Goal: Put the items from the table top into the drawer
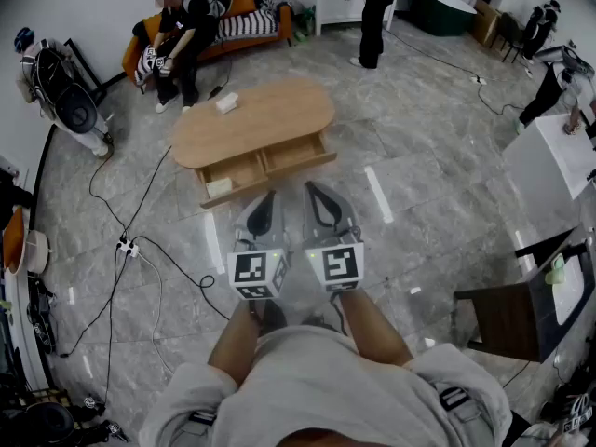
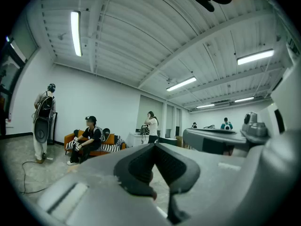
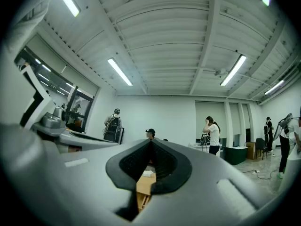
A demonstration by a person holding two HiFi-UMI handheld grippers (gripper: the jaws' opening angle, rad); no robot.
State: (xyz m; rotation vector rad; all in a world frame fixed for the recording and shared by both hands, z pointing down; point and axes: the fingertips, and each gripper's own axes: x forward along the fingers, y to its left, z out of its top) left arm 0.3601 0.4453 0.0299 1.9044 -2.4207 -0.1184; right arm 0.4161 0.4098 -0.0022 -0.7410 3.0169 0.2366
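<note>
The oval wooden table [image 1: 265,119] stands on the floor some way ahead of me, with its drawer [image 1: 270,163] pulled open toward me. A small white item [image 1: 226,102] lies on the table top, and a pale item [image 1: 220,187] rests in the drawer's left compartment. My left gripper [image 1: 270,196] and right gripper [image 1: 312,189] are held side by side, level, short of the drawer and touching nothing. Both are shut and empty. In the right gripper view the jaws of the right gripper [image 3: 150,141] meet, with the table [image 3: 146,185] and white item [image 3: 147,173] showing below them. The left gripper [image 2: 153,145] faces the room.
A person sits on the orange sofa [image 1: 242,12] behind the table. Other people stand at the far left, far middle and right. Cables and a power strip [image 1: 128,246] lie on the floor at left. A dark chair [image 1: 507,317] and a white table [image 1: 549,166] stand at right.
</note>
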